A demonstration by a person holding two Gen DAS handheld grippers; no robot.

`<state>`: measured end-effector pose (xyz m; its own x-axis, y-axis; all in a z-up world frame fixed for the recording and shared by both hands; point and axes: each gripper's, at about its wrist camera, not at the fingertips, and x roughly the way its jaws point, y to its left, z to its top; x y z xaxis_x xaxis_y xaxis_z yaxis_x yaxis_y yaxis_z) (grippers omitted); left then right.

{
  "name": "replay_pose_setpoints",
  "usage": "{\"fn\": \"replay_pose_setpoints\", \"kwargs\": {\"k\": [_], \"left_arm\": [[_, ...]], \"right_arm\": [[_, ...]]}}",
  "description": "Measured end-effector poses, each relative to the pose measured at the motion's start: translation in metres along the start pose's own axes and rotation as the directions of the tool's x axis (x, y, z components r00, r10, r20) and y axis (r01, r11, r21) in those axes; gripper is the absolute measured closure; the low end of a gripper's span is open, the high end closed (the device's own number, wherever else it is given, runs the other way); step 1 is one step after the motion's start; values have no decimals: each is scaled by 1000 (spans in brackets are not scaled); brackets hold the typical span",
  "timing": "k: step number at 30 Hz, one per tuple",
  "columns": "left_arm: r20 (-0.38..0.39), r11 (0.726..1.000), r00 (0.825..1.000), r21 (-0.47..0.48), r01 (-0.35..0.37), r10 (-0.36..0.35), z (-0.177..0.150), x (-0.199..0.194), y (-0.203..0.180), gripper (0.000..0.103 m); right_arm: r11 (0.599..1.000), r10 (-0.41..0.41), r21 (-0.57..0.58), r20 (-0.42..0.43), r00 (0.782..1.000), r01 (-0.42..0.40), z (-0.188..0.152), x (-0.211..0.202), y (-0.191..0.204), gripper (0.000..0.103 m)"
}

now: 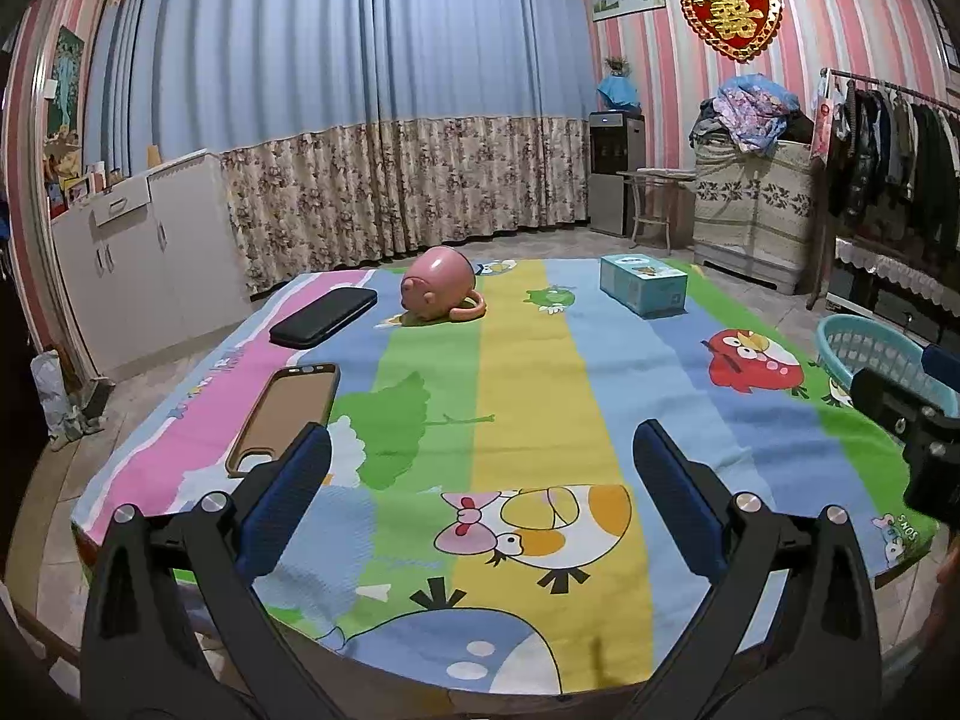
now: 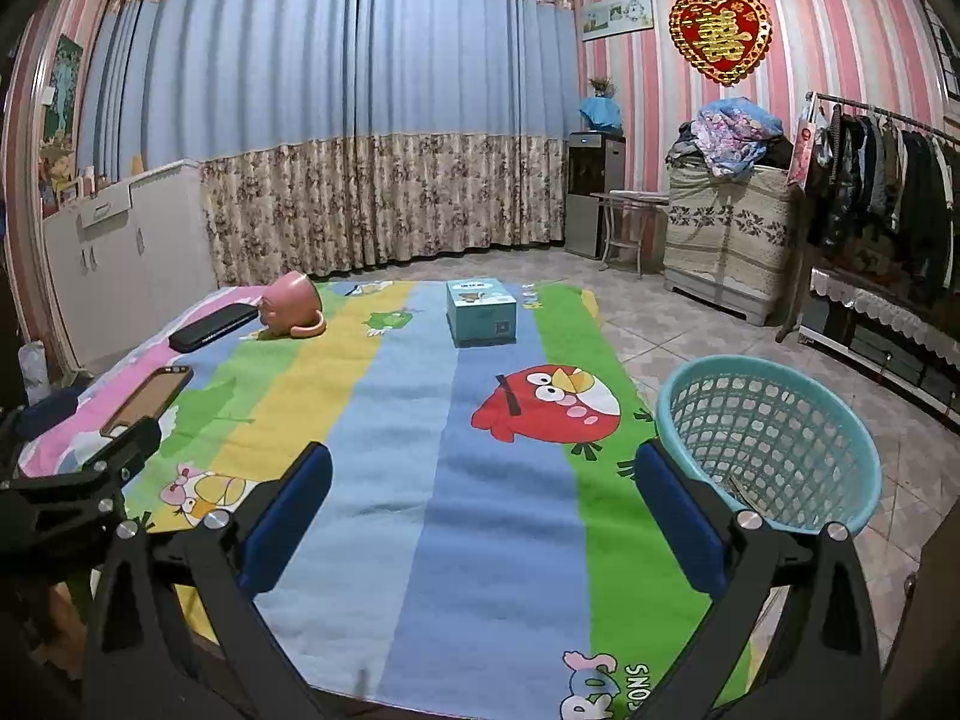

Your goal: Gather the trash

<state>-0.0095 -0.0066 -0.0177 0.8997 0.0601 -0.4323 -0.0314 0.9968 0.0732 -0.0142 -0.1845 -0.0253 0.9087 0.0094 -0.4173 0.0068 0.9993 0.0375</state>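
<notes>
A turquoise mesh basket [image 2: 768, 438] stands off the table's right edge, seen too at the right rim [image 1: 870, 354] of the left wrist view; something small and dark lies at its bottom. On the cartoon-print cloth [image 1: 540, 372] lie a tipped pink cup [image 1: 441, 288], a teal box [image 1: 643, 283], a black phone [image 1: 324, 318] and a brown phone case [image 1: 285, 414]. My left gripper [image 1: 483, 456] hovers open over the near edge, holding nothing. My right gripper [image 2: 483, 468] is open and holds nothing, its right finger beside the basket.
White cabinets [image 1: 150, 240] line the left wall and a long curtain hangs behind the table. A water dispenser [image 2: 591, 198], a covered chest [image 2: 726, 228] piled with clothes and a clothes rack [image 2: 888, 180] stand on the right. Tiled floor lies around the basket.
</notes>
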Motion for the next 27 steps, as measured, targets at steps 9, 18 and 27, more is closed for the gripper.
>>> {"fn": "replay_pose_setpoints", "kwargs": {"k": [9, 18, 27], "left_arm": [[26, 1000, 1000, -6, 11, -11, 2, -10, 0, 6], [27, 1000, 1000, 10, -2, 1, 6, -17, -3, 6], [34, 1000, 999, 6, -5, 4, 9, -19, -2, 6]], "right_arm": [[1000, -19, 3, 32, 999, 19, 1, -2, -2, 4], [1000, -18, -4, 54, 998, 18, 2, -4, -3, 4], [1000, -19, -3, 59, 998, 19, 1, -5, -4, 4]]}}
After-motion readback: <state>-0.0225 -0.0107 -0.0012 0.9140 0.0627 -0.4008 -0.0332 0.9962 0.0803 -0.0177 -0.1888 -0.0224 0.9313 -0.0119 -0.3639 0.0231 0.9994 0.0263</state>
